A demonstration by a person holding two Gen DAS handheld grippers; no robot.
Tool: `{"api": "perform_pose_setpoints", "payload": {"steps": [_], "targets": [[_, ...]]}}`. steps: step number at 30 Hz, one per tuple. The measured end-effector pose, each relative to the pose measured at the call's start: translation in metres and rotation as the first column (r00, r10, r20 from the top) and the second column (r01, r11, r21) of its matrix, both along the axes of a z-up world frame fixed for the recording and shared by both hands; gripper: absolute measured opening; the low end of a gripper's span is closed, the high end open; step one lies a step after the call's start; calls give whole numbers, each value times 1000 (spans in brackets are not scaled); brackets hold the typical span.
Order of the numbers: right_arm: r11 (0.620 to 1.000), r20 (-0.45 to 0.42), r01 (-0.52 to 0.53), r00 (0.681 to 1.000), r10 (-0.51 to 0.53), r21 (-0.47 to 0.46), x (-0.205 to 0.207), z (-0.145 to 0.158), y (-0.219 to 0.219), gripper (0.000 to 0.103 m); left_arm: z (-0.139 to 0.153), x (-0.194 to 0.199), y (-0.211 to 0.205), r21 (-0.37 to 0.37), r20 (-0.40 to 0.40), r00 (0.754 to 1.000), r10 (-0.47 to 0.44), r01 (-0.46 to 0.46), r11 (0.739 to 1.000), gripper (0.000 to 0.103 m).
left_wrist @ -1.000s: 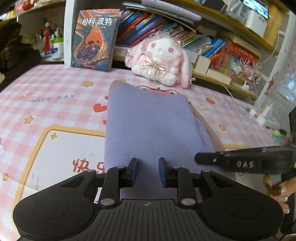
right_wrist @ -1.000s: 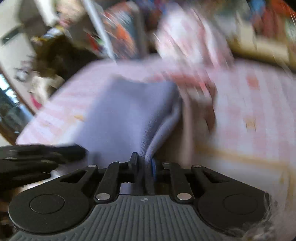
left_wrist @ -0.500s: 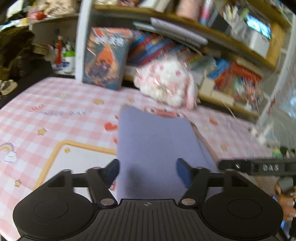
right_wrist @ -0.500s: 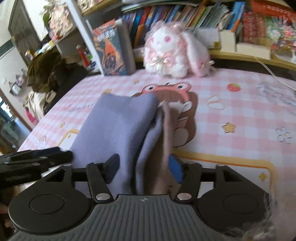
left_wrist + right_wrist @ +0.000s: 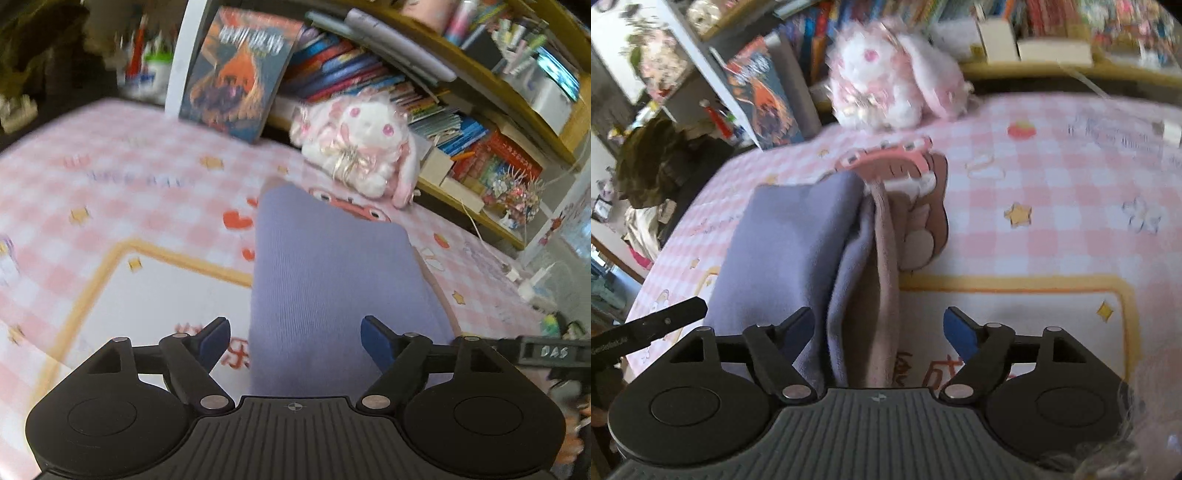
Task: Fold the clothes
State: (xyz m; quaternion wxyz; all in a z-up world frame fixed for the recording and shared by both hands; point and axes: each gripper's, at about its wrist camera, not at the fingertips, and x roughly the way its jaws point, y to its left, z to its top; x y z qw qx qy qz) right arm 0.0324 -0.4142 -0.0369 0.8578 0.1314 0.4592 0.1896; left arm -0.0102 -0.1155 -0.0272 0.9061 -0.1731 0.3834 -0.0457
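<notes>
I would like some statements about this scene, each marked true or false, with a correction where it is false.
1. The left gripper has its jaws open. True; they have just been opening.
2. The right gripper pinches the purple garment. False: its pads stand apart from the cloth, the jaws having just been opening.
3. The plush bunny lies on top of the garment. False: it sits beyond it, by the bookshelf.
4. The garment lies folded on the pink checked cloth. True.
</notes>
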Motion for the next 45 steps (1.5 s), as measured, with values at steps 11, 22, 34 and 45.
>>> {"api": "perform_pose_setpoints", "payload": {"steps": [11,22,34,45], "targets": [[993,-158,2,987,16,116,9,-21,20,56,-30,31,2,-147,-149,988,-48,26,989,79],[985,75,-99,991,111,-141,-23,13,49,27,2,26,-19,-43,-150,961,-232,228,973,45],[997,-182,56,982,-44,60,-21,-11,6,53,-22,43,0,-217,-225,933,-280,233,948,64],[996,-175,38,984,-24,80,-17,-17,12,37,-25,37,-9,-220,-199,955,-220,176,960,50]]}}
